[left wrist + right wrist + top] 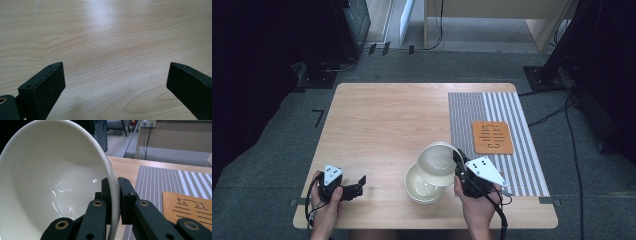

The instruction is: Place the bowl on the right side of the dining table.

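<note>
Right tongs (113, 195) pinched the rim of a tilted white bowl (437, 162) lifted above a second bowl (419, 187) at the table's (382, 125) near edge, still short of the striped mat (507, 135), while the left tongs (357, 185) hung spread and empty.

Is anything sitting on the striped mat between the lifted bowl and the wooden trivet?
Nothing visible. The right tool grips the upper bowl by its rim above the second bowl; bare striped mat lies before the trivet.
</note>
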Action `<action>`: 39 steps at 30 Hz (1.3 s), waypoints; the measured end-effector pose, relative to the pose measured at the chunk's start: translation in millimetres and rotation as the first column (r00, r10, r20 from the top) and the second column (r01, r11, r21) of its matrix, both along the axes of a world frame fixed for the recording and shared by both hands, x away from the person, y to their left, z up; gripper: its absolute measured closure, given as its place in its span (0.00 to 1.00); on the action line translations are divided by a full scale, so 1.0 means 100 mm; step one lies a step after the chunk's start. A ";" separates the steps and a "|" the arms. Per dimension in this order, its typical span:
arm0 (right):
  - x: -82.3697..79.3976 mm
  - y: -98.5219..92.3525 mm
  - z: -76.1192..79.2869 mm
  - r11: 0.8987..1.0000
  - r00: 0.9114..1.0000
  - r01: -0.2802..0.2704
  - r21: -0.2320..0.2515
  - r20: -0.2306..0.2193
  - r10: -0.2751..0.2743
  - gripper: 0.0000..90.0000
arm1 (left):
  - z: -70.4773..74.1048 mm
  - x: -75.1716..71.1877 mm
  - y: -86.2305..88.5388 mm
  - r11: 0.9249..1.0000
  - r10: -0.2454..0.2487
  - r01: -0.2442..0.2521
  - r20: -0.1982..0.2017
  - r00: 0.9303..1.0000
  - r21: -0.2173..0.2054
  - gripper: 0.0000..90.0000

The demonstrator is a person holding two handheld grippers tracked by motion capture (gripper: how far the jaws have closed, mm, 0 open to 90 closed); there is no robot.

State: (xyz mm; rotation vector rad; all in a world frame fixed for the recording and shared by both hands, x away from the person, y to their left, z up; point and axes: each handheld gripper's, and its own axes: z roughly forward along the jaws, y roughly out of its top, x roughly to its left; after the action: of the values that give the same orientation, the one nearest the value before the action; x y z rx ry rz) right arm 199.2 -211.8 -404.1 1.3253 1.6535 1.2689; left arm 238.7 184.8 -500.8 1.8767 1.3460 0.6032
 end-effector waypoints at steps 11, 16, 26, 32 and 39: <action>0.02 -0.10 0.01 1.000 1.000 0.022 0.005 0.004 -0.022 0.94 | -0.12 0.06 0.30 1.000 0.027 -0.026 -0.085 0.996 0.009 0.02; 0.03 -0.14 0.01 0.999 0.999 0.033 0.009 0.005 -0.033 0.94 | -0.14 0.08 0.40 0.999 0.040 -0.040 -0.094 0.995 0.004 0.02; 0.05 -0.25 0.04 0.998 0.998 0.059 0.012 0.009 -0.059 0.94 | -0.16 0.08 0.56 0.998 0.065 -0.064 -0.099 0.993 0.013 0.02; 0.08 -0.33 0.05 0.997 0.997 0.082 0.018 0.011 -0.082 0.94 | -0.18 0.08 0.53 0.997 0.056 -0.050 -0.089 0.994 0.063 0.02; 0.11 -0.46 0.05 0.994 0.994 0.111 0.018 0.009 -0.112 0.94 | -0.18 0.08 0.51 0.996 0.055 -0.048 -0.090 0.994 0.080 0.02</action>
State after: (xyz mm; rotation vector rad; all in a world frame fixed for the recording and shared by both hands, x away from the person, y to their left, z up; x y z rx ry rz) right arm 210.4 -258.1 -398.7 1.3993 1.5421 1.2250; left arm 246.7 236.1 -518.9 1.9583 1.4526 0.6101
